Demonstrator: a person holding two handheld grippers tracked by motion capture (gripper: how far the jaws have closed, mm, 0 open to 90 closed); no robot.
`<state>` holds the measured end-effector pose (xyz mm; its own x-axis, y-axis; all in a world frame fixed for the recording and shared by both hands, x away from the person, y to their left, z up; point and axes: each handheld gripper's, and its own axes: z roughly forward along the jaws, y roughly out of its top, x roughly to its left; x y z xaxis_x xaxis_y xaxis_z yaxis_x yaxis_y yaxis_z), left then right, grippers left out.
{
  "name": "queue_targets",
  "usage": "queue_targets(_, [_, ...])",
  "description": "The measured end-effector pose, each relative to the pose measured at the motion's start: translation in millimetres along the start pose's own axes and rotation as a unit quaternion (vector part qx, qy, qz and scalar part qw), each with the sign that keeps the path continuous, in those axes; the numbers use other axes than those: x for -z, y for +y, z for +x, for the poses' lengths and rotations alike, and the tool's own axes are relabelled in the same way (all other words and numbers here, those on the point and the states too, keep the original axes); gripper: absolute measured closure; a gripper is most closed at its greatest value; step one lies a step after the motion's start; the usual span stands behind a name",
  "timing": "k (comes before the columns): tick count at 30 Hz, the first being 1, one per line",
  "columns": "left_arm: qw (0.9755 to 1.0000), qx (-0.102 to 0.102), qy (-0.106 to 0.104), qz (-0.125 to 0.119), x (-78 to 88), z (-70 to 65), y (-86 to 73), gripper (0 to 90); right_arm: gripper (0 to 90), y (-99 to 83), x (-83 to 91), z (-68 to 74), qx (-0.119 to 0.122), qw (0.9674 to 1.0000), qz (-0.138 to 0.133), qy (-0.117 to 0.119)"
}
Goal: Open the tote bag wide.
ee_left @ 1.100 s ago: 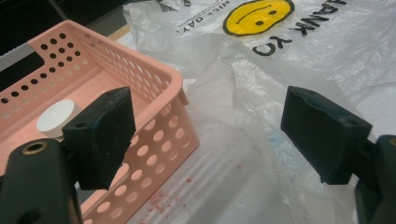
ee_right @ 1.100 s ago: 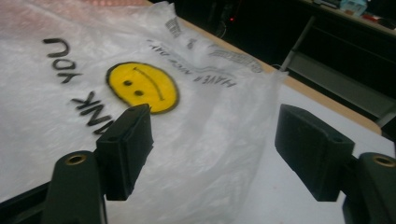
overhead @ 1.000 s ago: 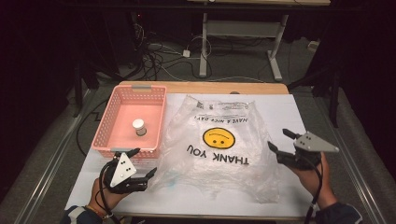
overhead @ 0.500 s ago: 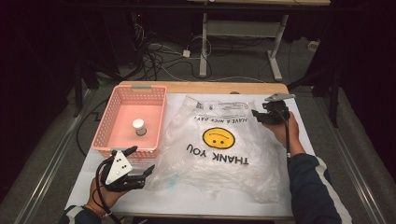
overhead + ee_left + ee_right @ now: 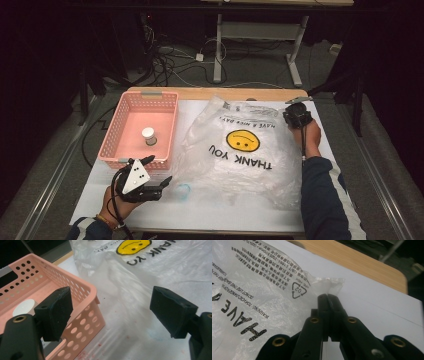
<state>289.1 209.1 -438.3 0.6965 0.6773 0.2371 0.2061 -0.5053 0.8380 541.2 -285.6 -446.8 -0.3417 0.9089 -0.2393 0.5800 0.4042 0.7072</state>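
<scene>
Plastic bag (image 5: 245, 150) sprawls across our white-covered counter (image 5: 320, 130) in a dark room with cables on the floor; our right tongs (image 5: 327, 296) have just closed, pinching its far corner; left tongs (image 5: 111, 312) gape wide beside the pink basket (image 5: 165, 125).

Thin glossy plastic, matt black pads, bare wood

The bag (image 5: 240, 150) is clear, crinkled film with a glossy sheen and printed ink; the basket (image 5: 119, 131) is smooth pink perforated plastic. The table (image 5: 210, 93) shows a bare wood edge under a matt white sheet (image 5: 372, 300). The left gripper (image 5: 112, 312) has matt black pads.
</scene>
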Motion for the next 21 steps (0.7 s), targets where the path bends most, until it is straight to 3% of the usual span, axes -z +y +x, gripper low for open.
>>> queue_targets(2, [1.0000, -0.002, 0.001, 0.001, -0.6, -0.2, 0.1, 17.9, 90.0, -5.5, 4.2, -13.1, -0.019, 0.9997, 0.005, -0.016])
queue_targets(3, [1.0000, 0.000, 0.000, 0.001, -0.9, -0.2, 0.1, 17.9, 90.0, -5.5, 4.2, -13.1, -0.019, 0.9997, 0.005, -0.016])
queue_targets(4, [1.0000, -0.002, 0.000, 0.003, -1.6, -0.5, 0.4, 17.9, 90.0, -13.4, 9.3, -29.8, -0.047, 0.9986, 0.007, -0.023])
queue_targets(6, [1.0000, -0.005, -0.001, 0.004, -2.3, -1.7, 1.3, 17.9, 90.0, -20.7, 13.1, -42.7, -0.063, 0.9974, 0.014, -0.030])
queue_targets(9, [0.9999, -0.009, -0.002, 0.006, -2.8, -3.3, 2.2, 17.9, 90.0, -30.4, 20.9, -57.0, -0.085, 0.9959, 0.021, -0.024])
queue_targets(14, [0.9998, -0.014, -0.002, 0.011, -1.8, -5.5, 1.0, 17.9, 89.3, -39.8, 31.1, -59.1, -0.080, 0.9962, 0.024, -0.027])
queue_targets(15, [0.9999, -0.013, -0.001, 0.011, -1.0, -5.8, 0.2, 17.9, 87.6, -45.7, 37.7, -58.4, -0.089, 0.9957, 0.020, -0.012])
queue_targets(16, [0.9999, -0.012, 0.000, 0.011, -0.3, -5.8, -0.4, 17.9, 87.6, -45.7, 37.7, -58.4, -0.089, 0.9957, 0.020, -0.012])
queue_targets(19, [0.9999, -0.012, 0.002, 0.012, 1.1, -6.1, -1.7, 17.9, 75.5, -49.3, 51.5, -45.2, -0.054, 0.9982, 0.015, -0.021])
queue_targets(21, [0.9998, -0.015, 0.005, 0.014, 2.0, -6.7, -1.8, 17.9, 72.4, -48.9, 55.0, -42.9, -0.047, 0.9984, 0.013, -0.026])
